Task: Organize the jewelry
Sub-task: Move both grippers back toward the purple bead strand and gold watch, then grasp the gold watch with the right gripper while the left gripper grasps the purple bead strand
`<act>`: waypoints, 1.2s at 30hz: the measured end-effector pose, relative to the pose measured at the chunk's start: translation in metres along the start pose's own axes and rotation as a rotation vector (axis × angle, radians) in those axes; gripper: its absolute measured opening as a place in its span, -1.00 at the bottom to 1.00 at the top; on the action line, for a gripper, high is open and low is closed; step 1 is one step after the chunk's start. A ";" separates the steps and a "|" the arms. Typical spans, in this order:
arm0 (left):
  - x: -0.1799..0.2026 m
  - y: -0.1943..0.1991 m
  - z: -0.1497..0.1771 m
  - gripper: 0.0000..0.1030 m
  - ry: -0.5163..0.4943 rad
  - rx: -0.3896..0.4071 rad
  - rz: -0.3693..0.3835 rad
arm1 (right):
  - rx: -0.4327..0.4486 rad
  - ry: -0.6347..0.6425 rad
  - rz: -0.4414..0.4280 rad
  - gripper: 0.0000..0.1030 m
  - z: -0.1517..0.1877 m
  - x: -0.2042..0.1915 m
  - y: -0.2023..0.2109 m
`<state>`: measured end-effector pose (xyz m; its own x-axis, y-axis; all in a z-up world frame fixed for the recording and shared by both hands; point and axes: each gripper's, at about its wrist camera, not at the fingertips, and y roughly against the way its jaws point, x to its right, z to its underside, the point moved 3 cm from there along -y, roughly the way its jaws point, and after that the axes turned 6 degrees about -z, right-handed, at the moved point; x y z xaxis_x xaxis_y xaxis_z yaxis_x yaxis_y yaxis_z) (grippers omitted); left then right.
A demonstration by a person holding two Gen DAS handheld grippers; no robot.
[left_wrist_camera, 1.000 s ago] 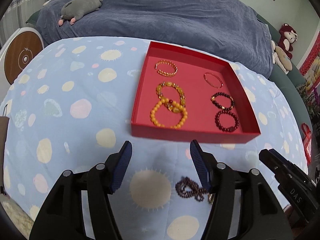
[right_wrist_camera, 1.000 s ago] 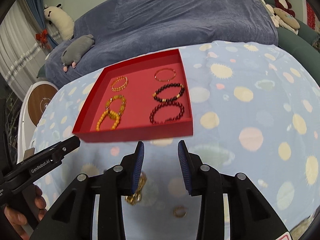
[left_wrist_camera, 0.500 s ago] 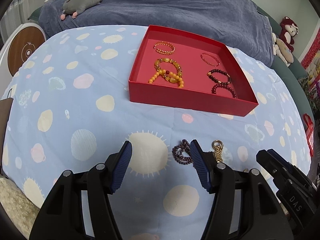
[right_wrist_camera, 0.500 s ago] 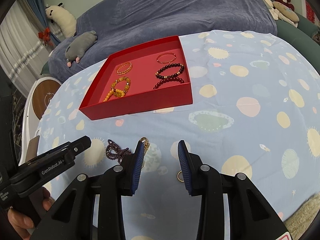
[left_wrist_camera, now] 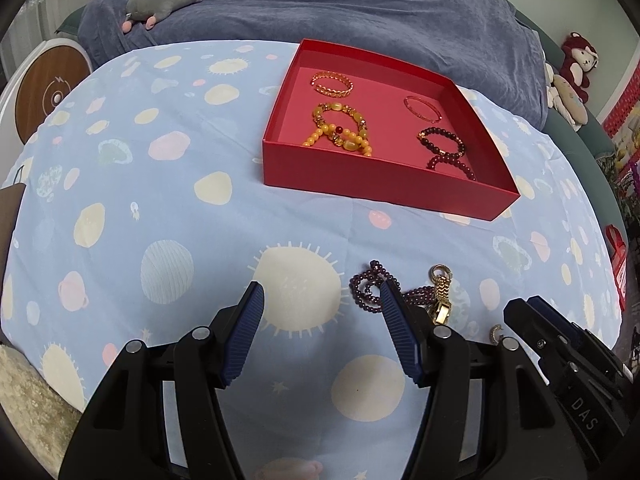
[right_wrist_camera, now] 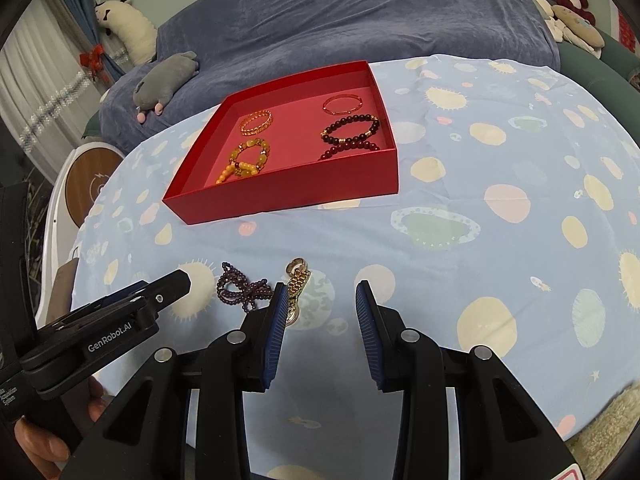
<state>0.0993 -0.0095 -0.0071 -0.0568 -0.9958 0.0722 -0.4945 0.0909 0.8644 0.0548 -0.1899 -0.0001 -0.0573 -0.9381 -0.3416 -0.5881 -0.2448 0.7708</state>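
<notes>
The table is covered by a pale blue cloth printed with cream suns, pink and yellow dots and pale planets. The box is bright red outside, with a softer pinkish red floor. Yellow-orange bead bracelets, dark maroon bead bracelets and thin gold bangles are seen inside it. On the cloth, a purple bead strand and a gold chain are seen. The sofa cover is slate blue, the plush toy grey with pink feet.

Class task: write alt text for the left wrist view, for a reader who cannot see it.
An open left hand-held gripper hovers over a planet-print cloth, near a loose purple bead strand and a gold chain. Beyond sits a red tray holding six bracelets.
</notes>
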 end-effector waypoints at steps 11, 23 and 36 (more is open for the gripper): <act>-0.010 -0.005 0.009 0.11 0.024 -0.015 -0.004 | -0.029 0.015 -0.008 -0.33 0.008 -0.004 -0.007; -0.013 -0.008 0.013 0.11 0.037 -0.024 0.003 | -0.080 0.063 -0.019 -0.33 0.014 -0.020 -0.026; -0.018 -0.014 0.013 0.11 0.053 -0.044 0.021 | -0.126 0.097 -0.016 -0.75 0.014 -0.028 -0.052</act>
<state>0.0962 0.0069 -0.0267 -0.0206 -0.9930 0.1161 -0.4552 0.1127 0.8832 0.0755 -0.1474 -0.0377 0.0327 -0.9516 -0.3055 -0.4824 -0.2827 0.8291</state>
